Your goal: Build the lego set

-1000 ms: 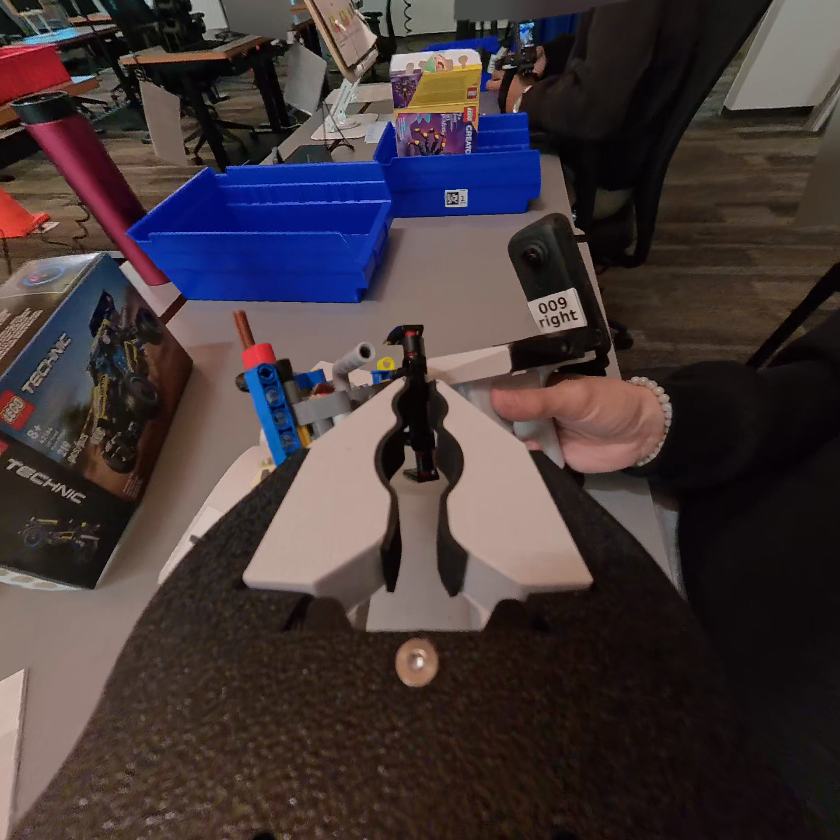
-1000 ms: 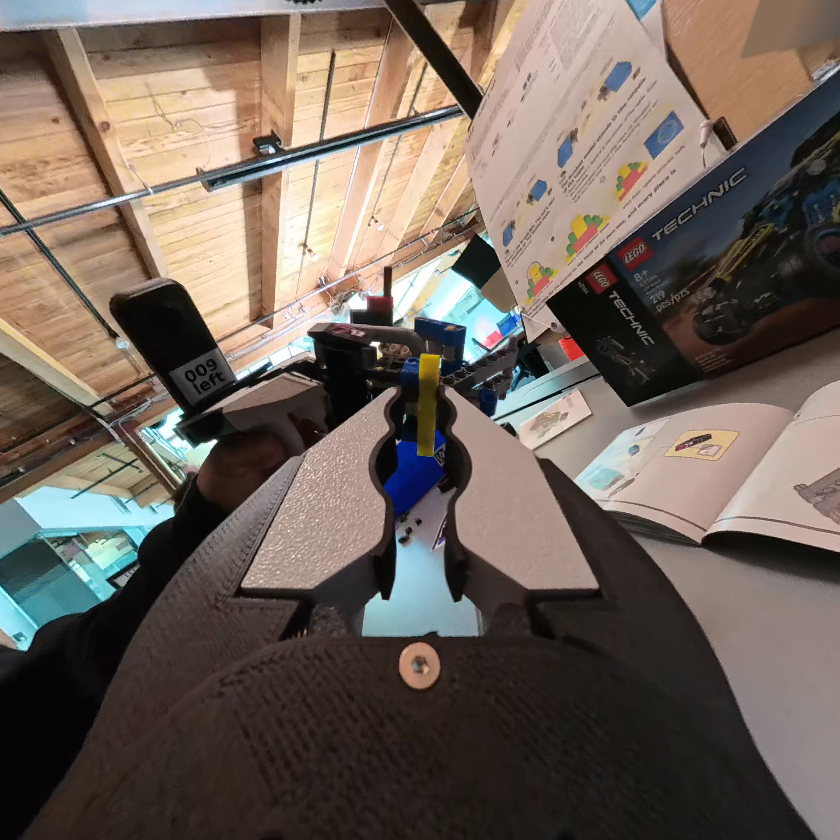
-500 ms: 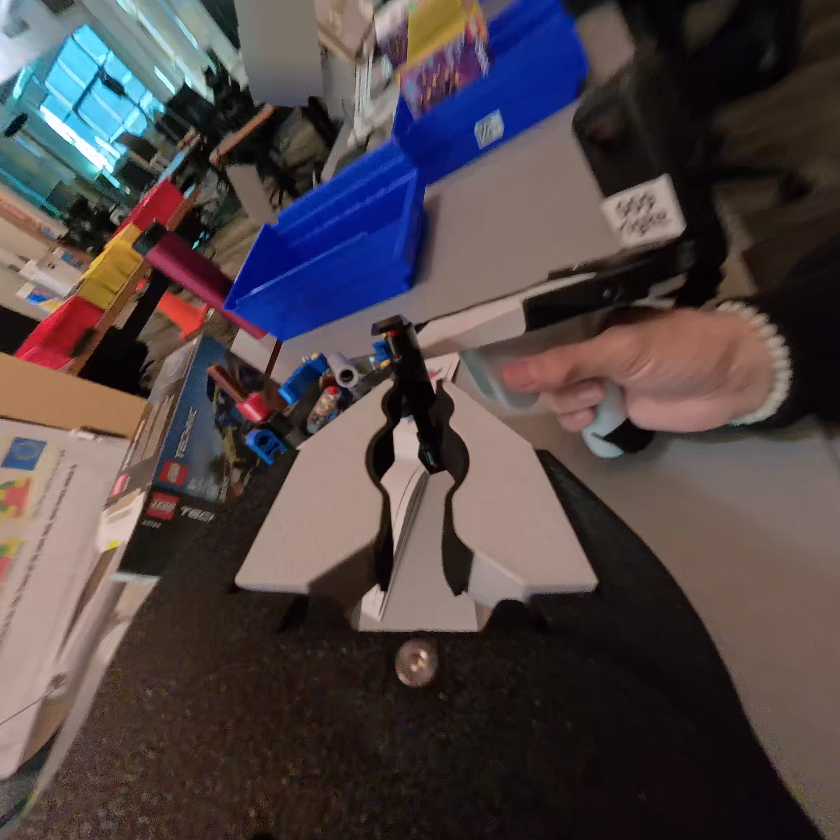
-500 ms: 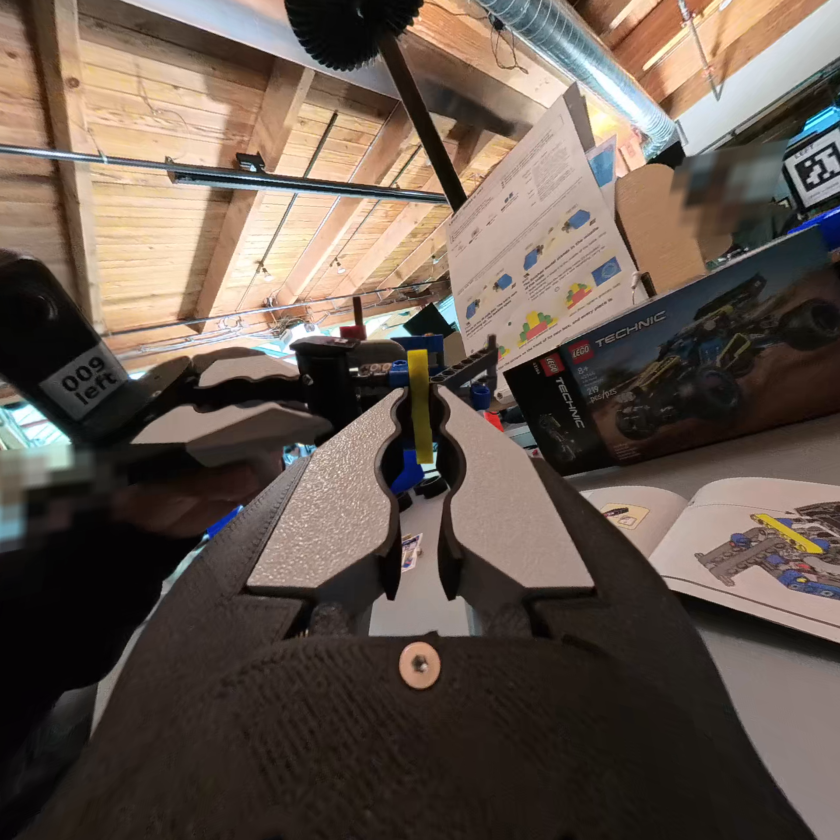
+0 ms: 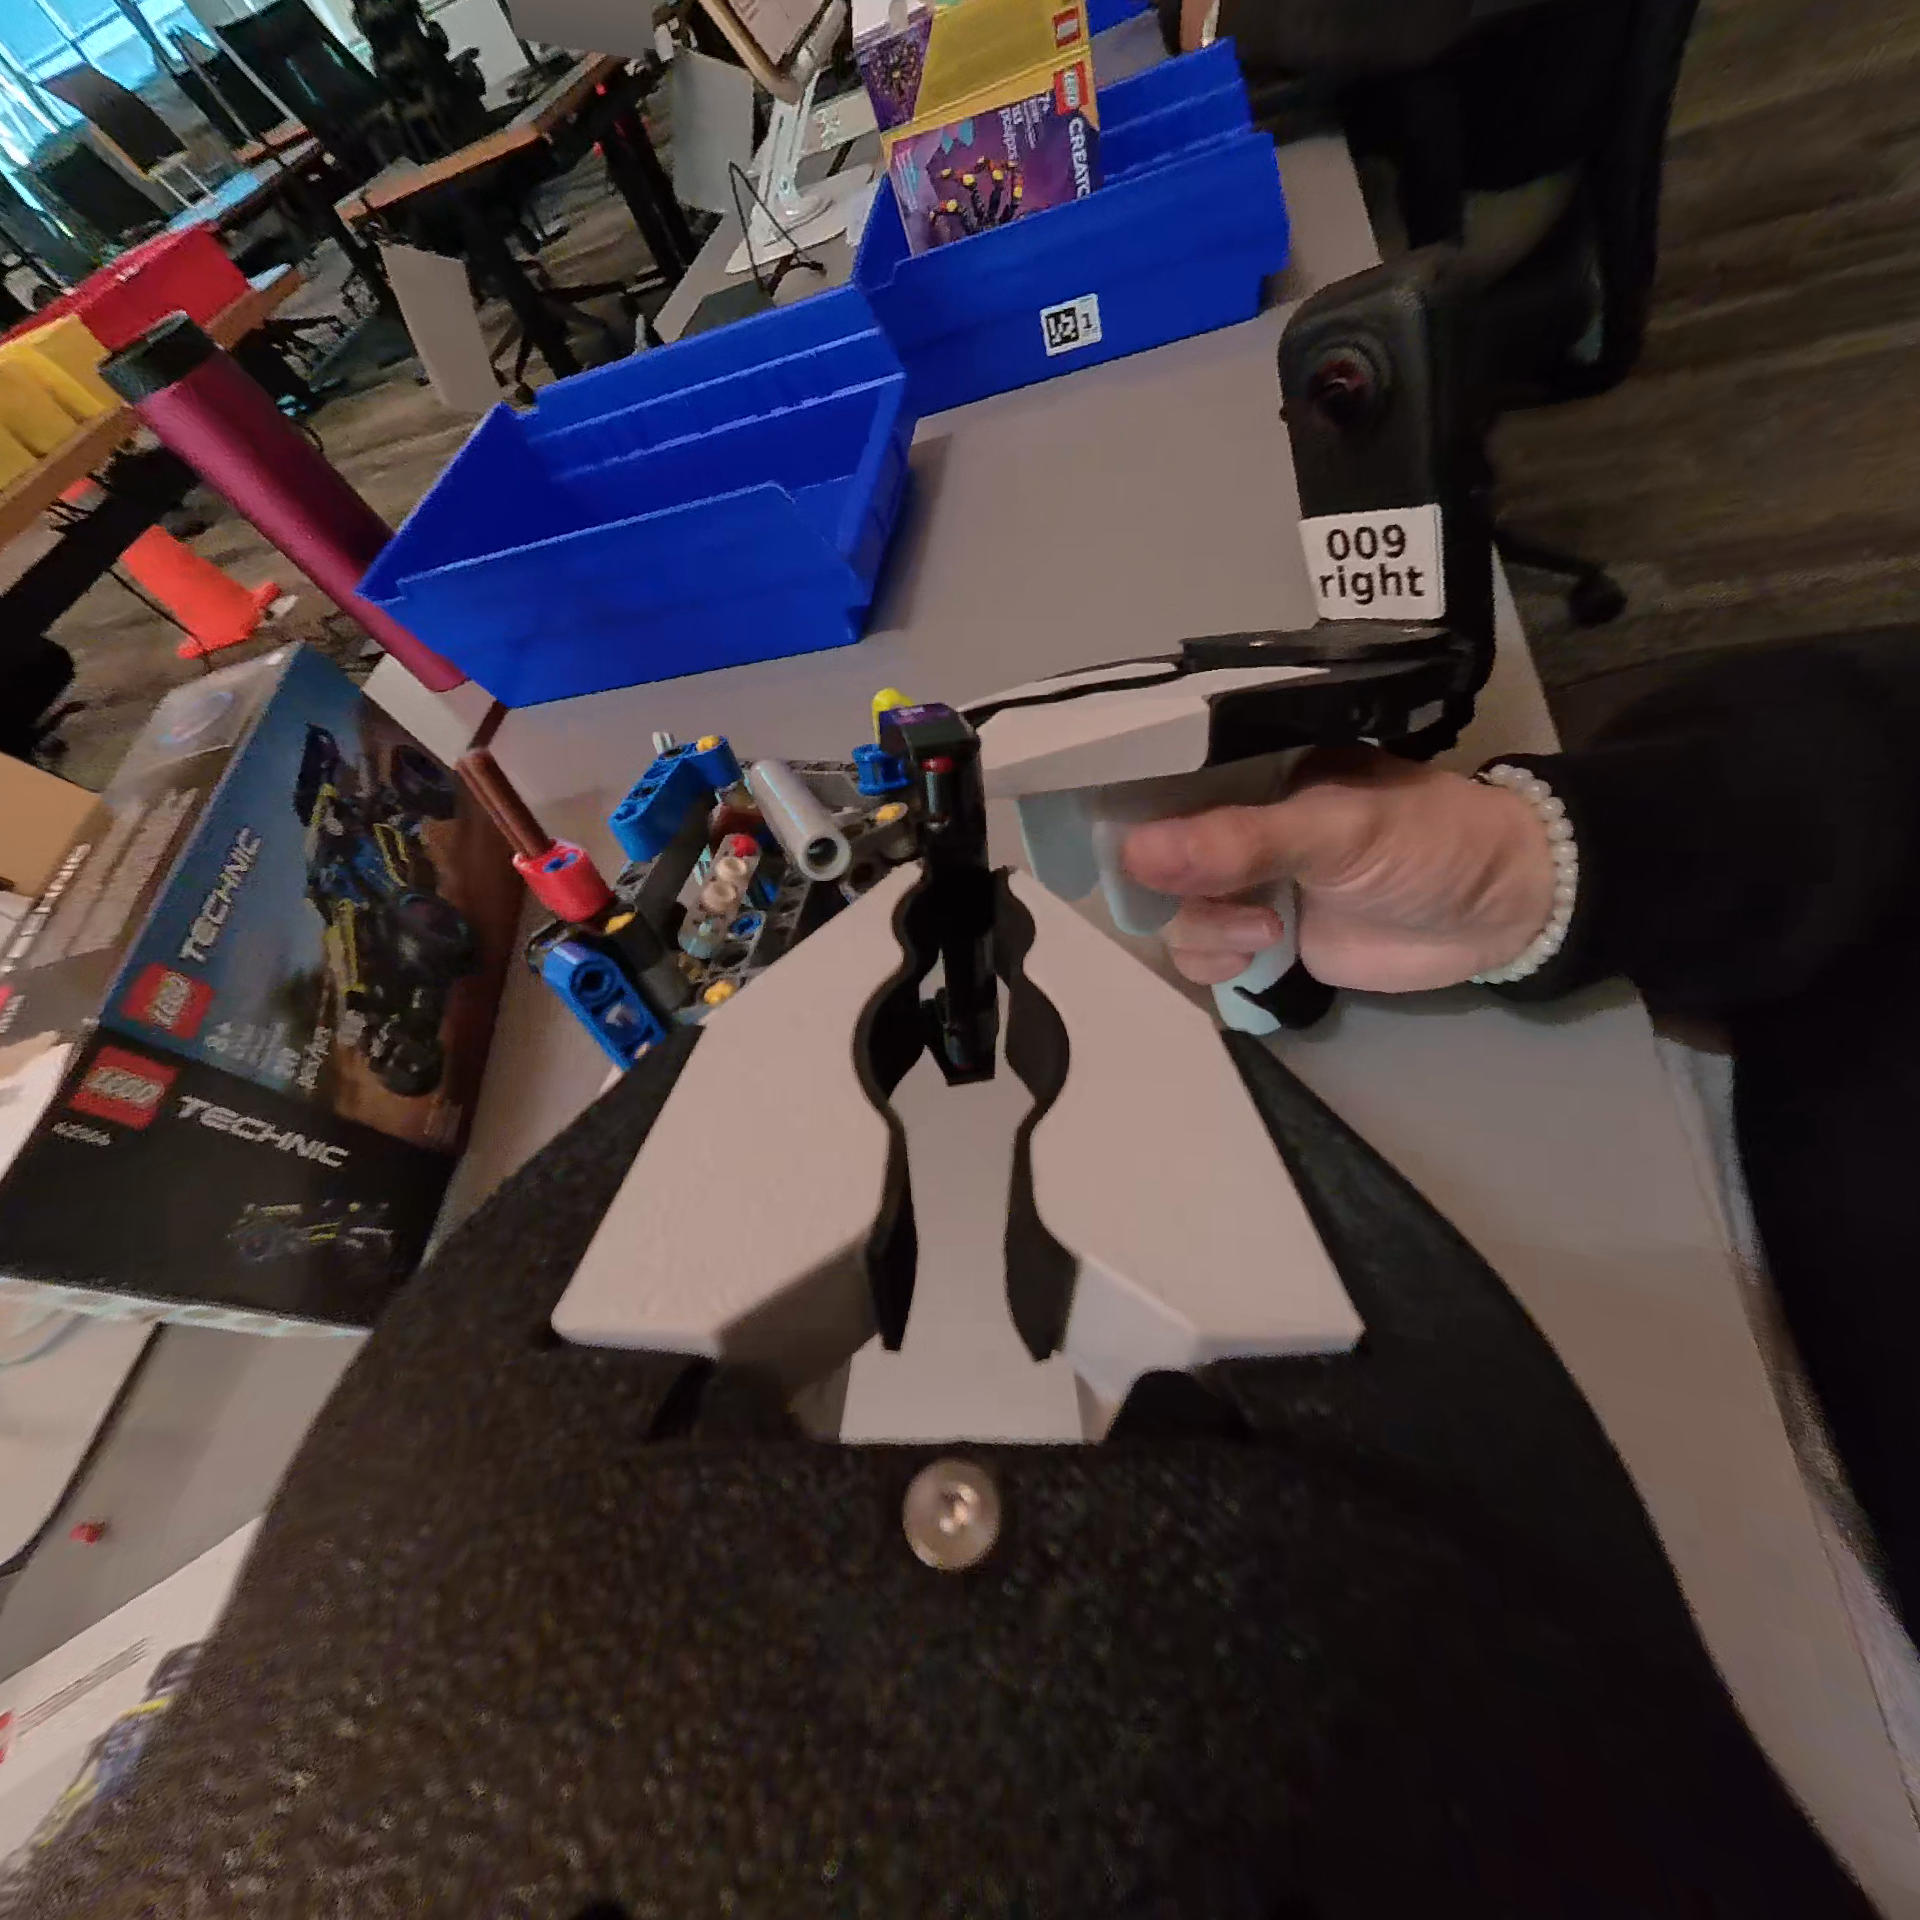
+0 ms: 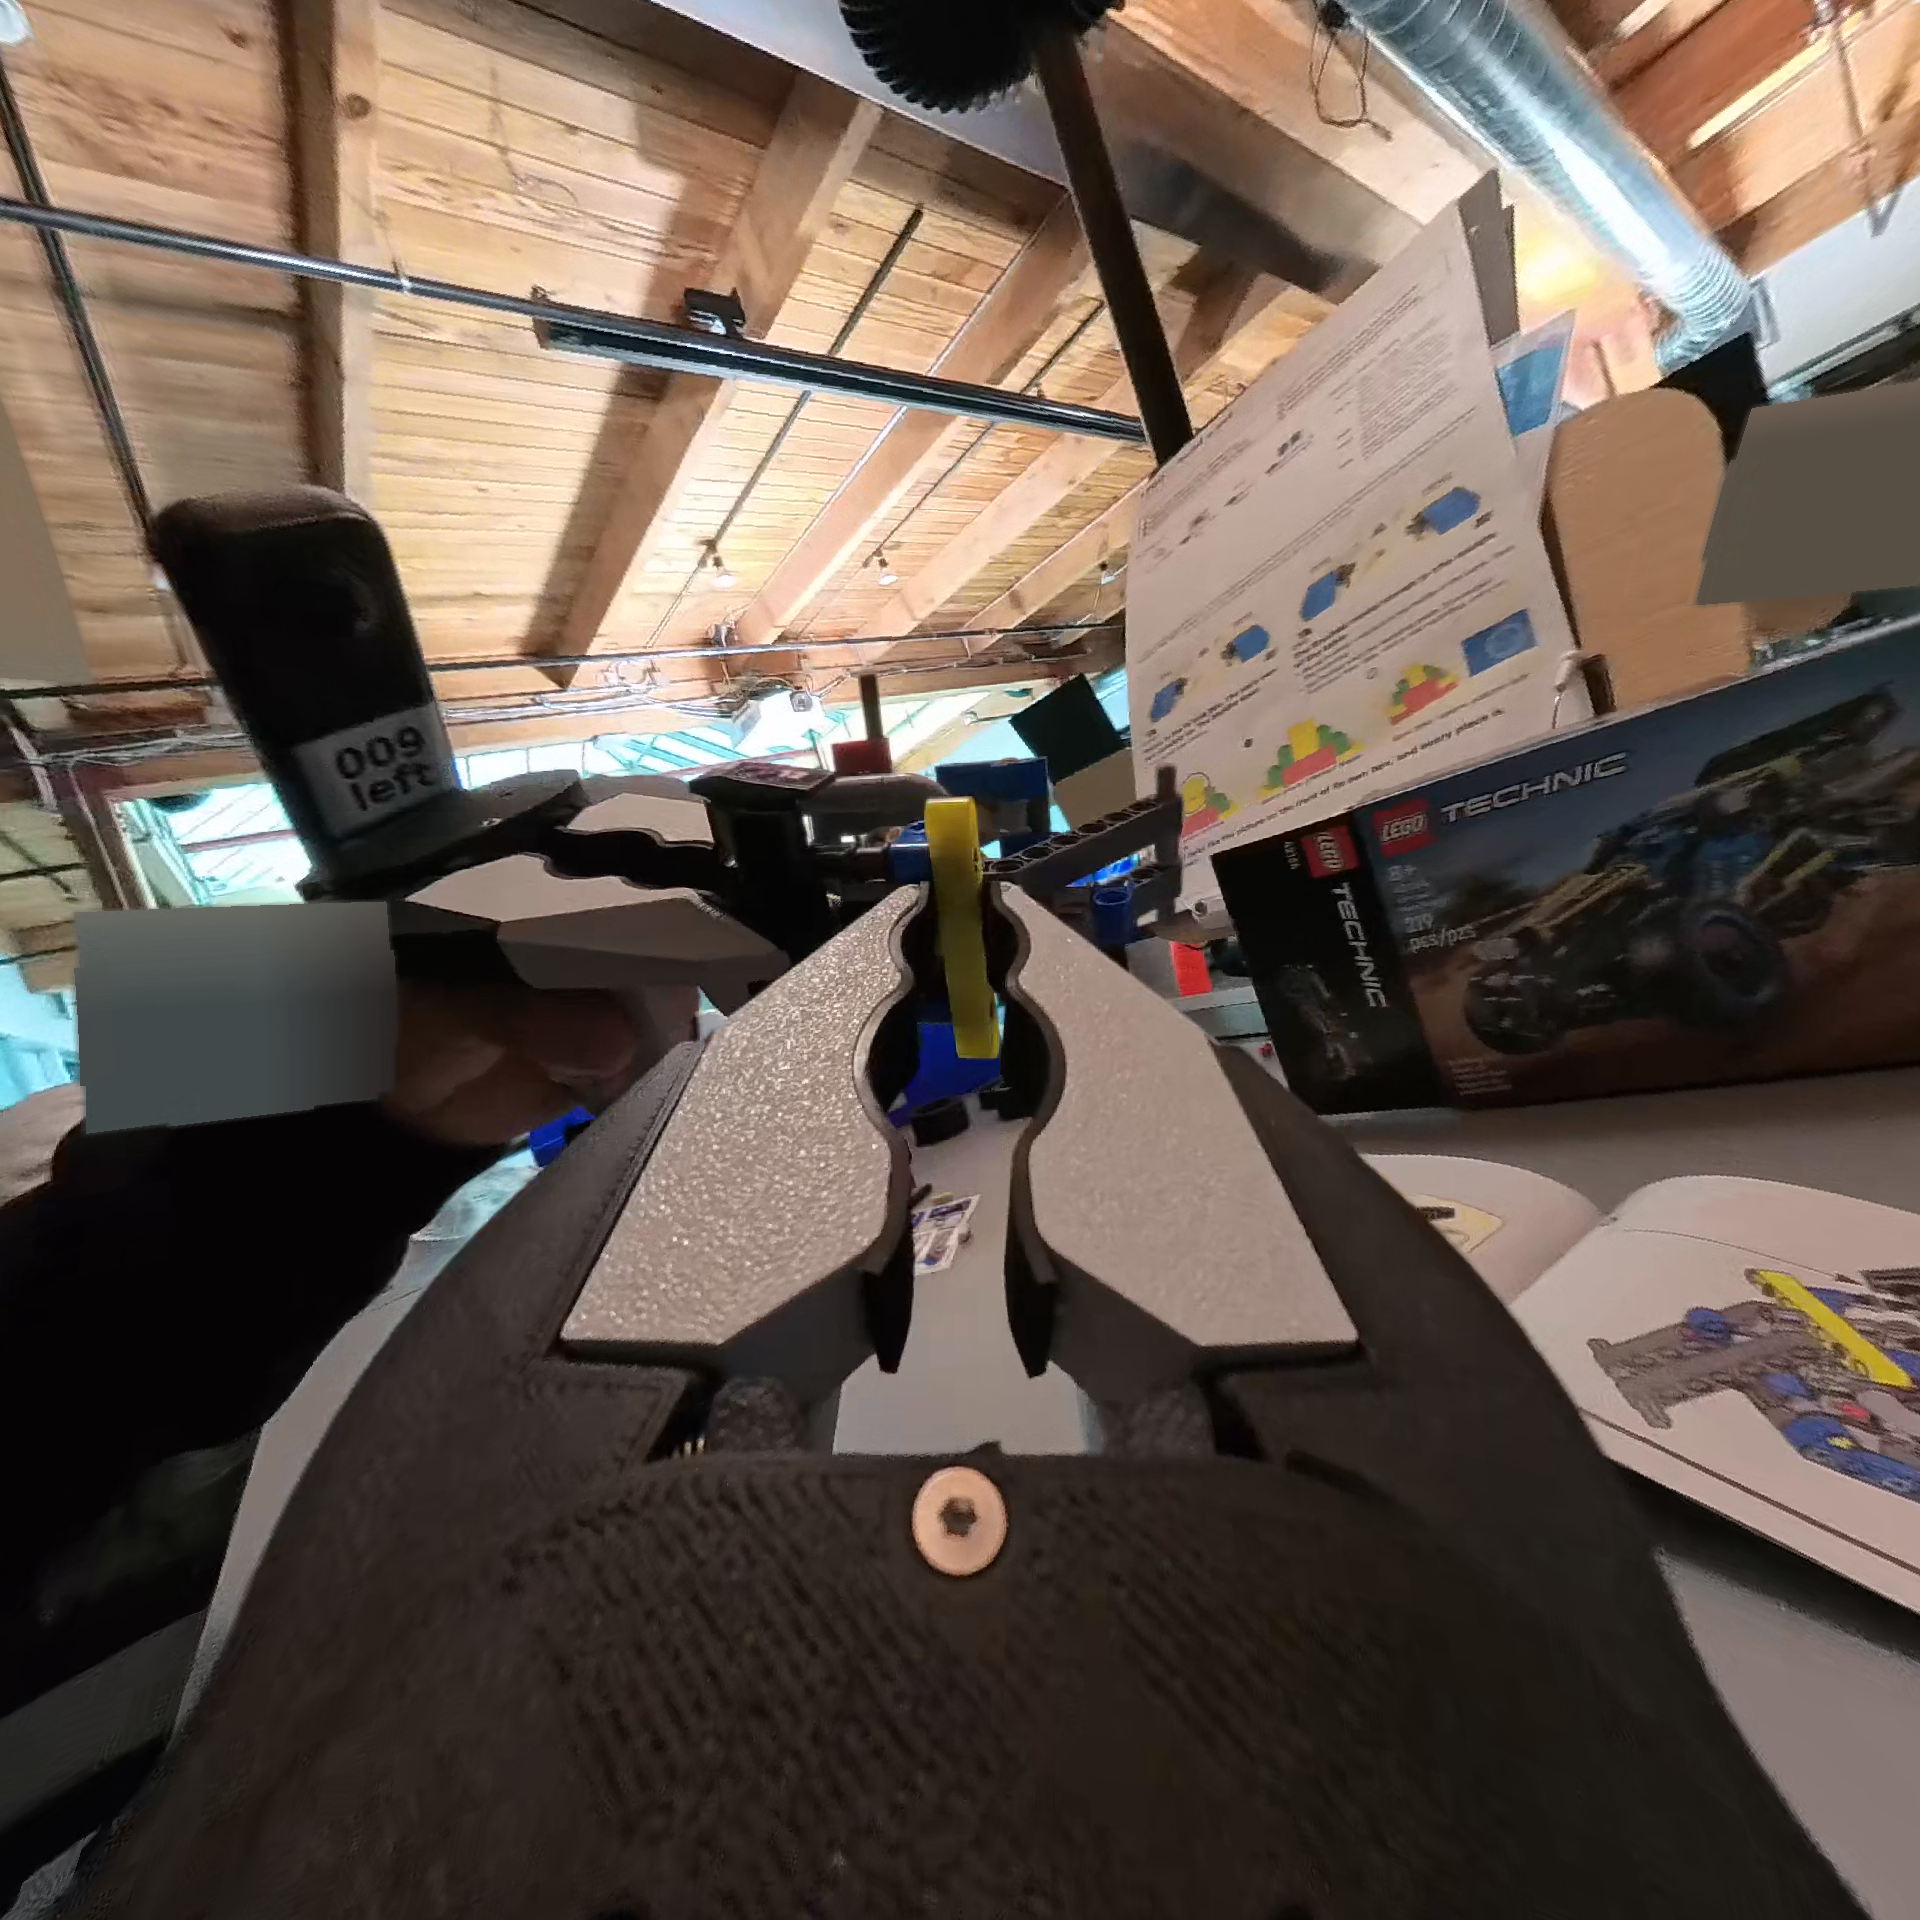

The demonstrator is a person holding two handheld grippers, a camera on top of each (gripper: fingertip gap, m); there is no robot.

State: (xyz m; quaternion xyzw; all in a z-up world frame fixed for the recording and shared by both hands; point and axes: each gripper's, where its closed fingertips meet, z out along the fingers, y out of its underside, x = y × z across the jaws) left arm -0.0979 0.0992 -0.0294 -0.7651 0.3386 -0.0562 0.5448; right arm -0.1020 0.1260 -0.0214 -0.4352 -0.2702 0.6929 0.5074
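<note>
Two grippers meet over one brick-built model [image 5: 727,873] above the grey table [image 5: 1091,520]: the left gripper [image 5: 961,914] is clamped on the model's black upright beam [image 5: 961,935], while the right gripper [image 6: 961,914] pinches a yellow beam [image 6: 961,935] at the model's far side. Close behind stand a set box [image 5: 239,987] and blue bins [image 5: 665,520].

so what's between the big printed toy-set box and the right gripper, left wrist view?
The partly built brick model, blue, grey and black, standing on the grey table; left wrist view shows it.
</note>
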